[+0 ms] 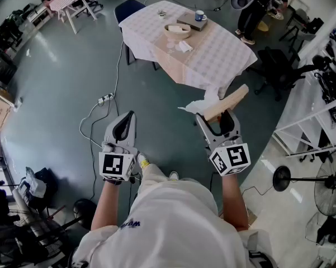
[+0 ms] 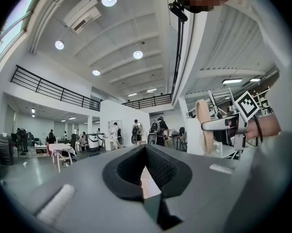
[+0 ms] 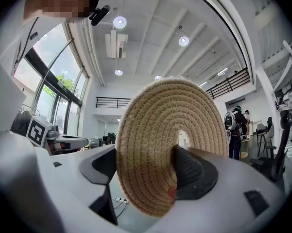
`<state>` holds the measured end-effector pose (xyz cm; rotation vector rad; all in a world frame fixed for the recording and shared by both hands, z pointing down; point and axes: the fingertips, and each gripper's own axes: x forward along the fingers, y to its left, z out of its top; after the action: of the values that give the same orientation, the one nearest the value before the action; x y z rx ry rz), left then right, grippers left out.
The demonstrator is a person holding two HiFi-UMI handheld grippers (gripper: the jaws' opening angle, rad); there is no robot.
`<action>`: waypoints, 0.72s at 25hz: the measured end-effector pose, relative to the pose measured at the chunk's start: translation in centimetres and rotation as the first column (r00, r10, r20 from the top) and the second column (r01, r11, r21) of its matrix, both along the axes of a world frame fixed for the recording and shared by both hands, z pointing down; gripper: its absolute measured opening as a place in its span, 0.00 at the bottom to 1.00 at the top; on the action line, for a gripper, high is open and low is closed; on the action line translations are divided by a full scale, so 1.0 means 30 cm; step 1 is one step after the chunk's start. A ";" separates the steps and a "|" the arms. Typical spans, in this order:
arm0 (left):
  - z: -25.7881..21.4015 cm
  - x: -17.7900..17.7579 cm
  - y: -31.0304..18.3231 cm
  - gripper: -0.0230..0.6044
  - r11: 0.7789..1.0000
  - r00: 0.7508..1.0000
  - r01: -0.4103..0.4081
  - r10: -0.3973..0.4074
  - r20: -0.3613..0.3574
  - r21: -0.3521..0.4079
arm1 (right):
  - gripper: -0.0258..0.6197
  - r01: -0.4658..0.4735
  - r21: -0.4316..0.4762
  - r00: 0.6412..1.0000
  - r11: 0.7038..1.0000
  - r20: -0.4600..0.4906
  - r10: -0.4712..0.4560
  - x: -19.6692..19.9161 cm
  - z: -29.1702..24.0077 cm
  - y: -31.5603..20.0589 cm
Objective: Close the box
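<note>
Step in hand: carrying; the lid [image 1: 228, 101] is up in the air and the box [image 1: 177, 31] is not yet covered
Next move: judged from here, walk in to the table [image 1: 223, 57], turn the lid flat, centre it over the box's mouth, lower it until it seats, then let go
Left gripper [image 1: 124, 121]: jaws pressed together with nothing between them, held level at the person's left and taking no part
Box: a pale woven bowl-shaped basket, open on top, standing near the middle of the checked tablecloth, close to a blue mug [image 1: 200, 16]; well apart from both grippers
Lid: a round flat disc of coiled straw, tan and tightly wound, standing on edge between the jaws; light shows through near its middle, whether a hole or a loop I cannot tell
Right gripper [image 1: 219, 119]: clamped on the lid's lower rim, pointing level towards the table
Handling: the disc looks light and stiff, so an off-centre grip may let it tilt when lowered
</note>
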<state>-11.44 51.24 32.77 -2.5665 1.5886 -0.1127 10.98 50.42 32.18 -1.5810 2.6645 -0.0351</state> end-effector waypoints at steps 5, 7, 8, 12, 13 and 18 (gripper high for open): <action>-0.070 0.064 -0.017 0.04 0.998 0.998 -0.017 0.020 -0.061 0.053 | 0.58 -0.010 0.007 1.000 1.000 -0.003 0.010 0.027 -0.017 -0.008; -0.090 0.086 -0.015 0.04 0.997 0.995 -0.013 0.020 -0.100 0.070 | 0.58 -0.018 0.009 1.000 1.000 -0.004 0.018 0.039 -0.018 -0.009; -0.092 0.093 -0.011 0.04 0.997 0.995 -0.009 0.016 -0.102 0.072 | 0.58 -0.022 0.012 1.000 1.000 -0.002 0.022 0.043 -0.020 -0.007; -0.078 0.094 0.004 0.04 0.998 0.997 0.000 0.004 -0.073 0.061 | 0.58 -0.016 0.040 1.000 0.999 0.023 0.015 0.040 -0.042 0.003; -0.071 0.088 0.010 0.04 0.998 0.998 -0.001 0.005 -0.066 0.058 | 0.58 -0.016 0.040 0.999 0.999 0.030 0.015 0.038 -0.040 0.005; -0.053 0.062 0.029 0.04 0.999 0.999 0.005 -0.003 -0.046 0.042 | 0.58 -0.036 0.027 0.998 0.999 0.059 0.034 0.049 -0.026 0.018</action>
<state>-9.59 52.10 31.17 -2.5518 1.5938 -0.0203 12.45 50.95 31.41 -1.5927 2.5812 -0.0424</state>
